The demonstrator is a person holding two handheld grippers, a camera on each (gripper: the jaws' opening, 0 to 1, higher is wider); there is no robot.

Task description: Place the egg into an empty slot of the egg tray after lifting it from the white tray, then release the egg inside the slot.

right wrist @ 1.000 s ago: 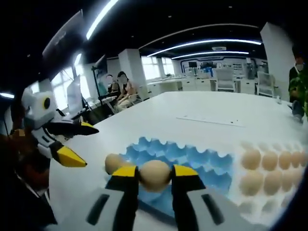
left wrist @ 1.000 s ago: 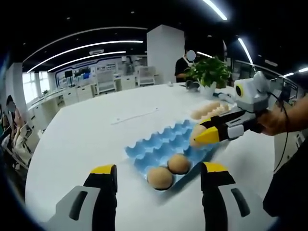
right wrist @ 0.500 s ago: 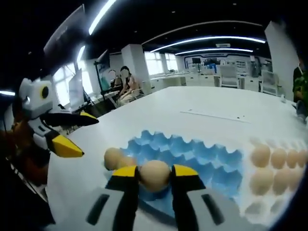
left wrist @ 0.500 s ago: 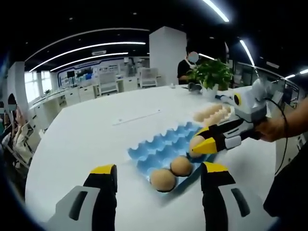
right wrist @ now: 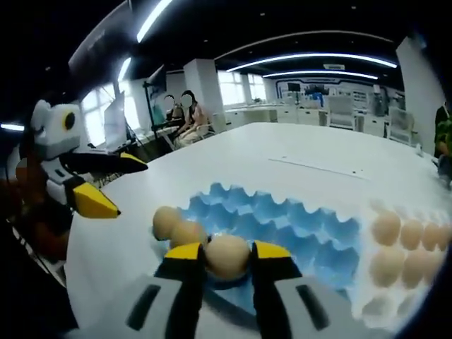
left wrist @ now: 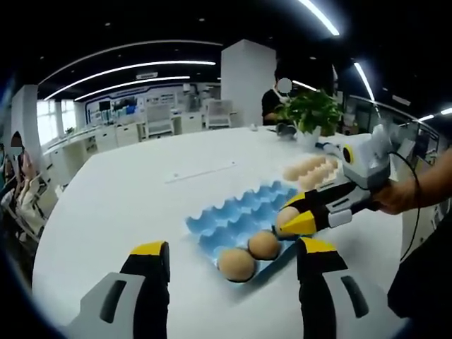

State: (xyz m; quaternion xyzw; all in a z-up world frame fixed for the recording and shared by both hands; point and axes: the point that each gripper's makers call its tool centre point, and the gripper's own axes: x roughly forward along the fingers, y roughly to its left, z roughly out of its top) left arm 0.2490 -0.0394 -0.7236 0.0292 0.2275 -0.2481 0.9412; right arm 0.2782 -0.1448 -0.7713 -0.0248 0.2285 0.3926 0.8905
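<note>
Tan egg (right wrist: 227, 254) sits clamped between the right gripper (right wrist: 227, 263) jaws, low over the near edge of the blue egg tray (right wrist: 282, 219), beside two seated eggs (right wrist: 178, 227). Empty slot looks directly beneath. Left gripper (left wrist: 229, 256) jaws apart, idle, near side. White tray (right wrist: 406, 247) lies right.

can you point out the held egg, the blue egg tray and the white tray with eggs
held egg (right wrist: 227, 256), right gripper view, on its top shell between the tool's jaws
blue egg tray (right wrist: 282, 215), right gripper view, on a bare ridge among empty slots
white tray (right wrist: 369, 305), right gripper view, on an empty cup near its front edge
</note>
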